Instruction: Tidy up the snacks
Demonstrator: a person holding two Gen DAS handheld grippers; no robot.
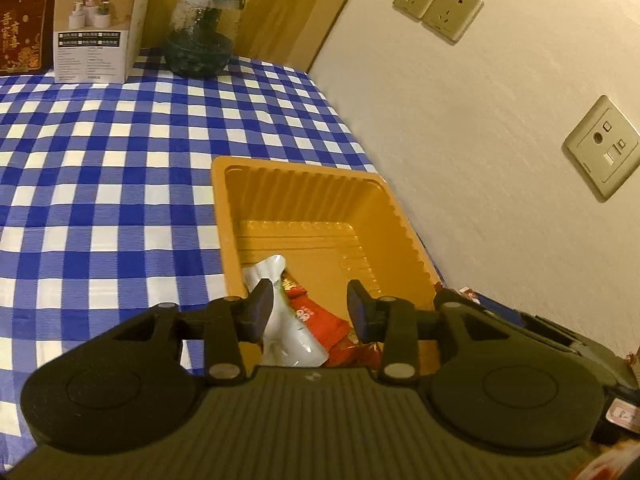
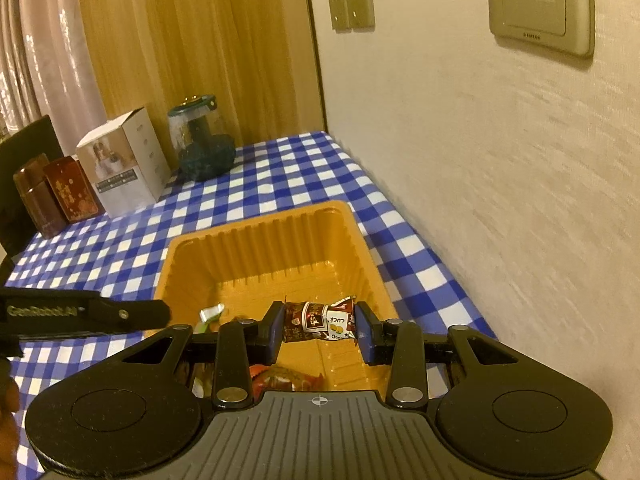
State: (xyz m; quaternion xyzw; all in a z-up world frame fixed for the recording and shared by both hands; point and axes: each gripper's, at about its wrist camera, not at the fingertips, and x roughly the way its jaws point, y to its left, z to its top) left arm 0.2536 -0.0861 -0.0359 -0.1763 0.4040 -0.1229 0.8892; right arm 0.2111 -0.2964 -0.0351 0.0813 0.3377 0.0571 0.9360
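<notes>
An orange plastic tray point(image 1: 320, 184) stands on the checked tablecloth by the wall; it also shows in the right wrist view point(image 2: 256, 240). My left gripper point(image 1: 310, 308) is open over the tray's near end, above a white snack packet point(image 1: 288, 328) and red packets point(image 1: 320, 320) lying inside. My right gripper point(image 2: 319, 326) is shut on a brown snack packet point(image 2: 318, 320) and holds it above the tray. A small silver-green packet point(image 2: 211, 313) and a red one point(image 2: 280, 378) lie in the tray below. The left gripper's body point(image 2: 80, 312) reaches in from the left.
At the table's back stand a white carton point(image 1: 96, 24), a glass jar with a green lid point(image 1: 202, 32) and dark red boxes point(image 1: 22, 28). The wall point(image 1: 480, 140) with sockets runs along the table's right edge. More packets point(image 1: 616, 412) lie near right.
</notes>
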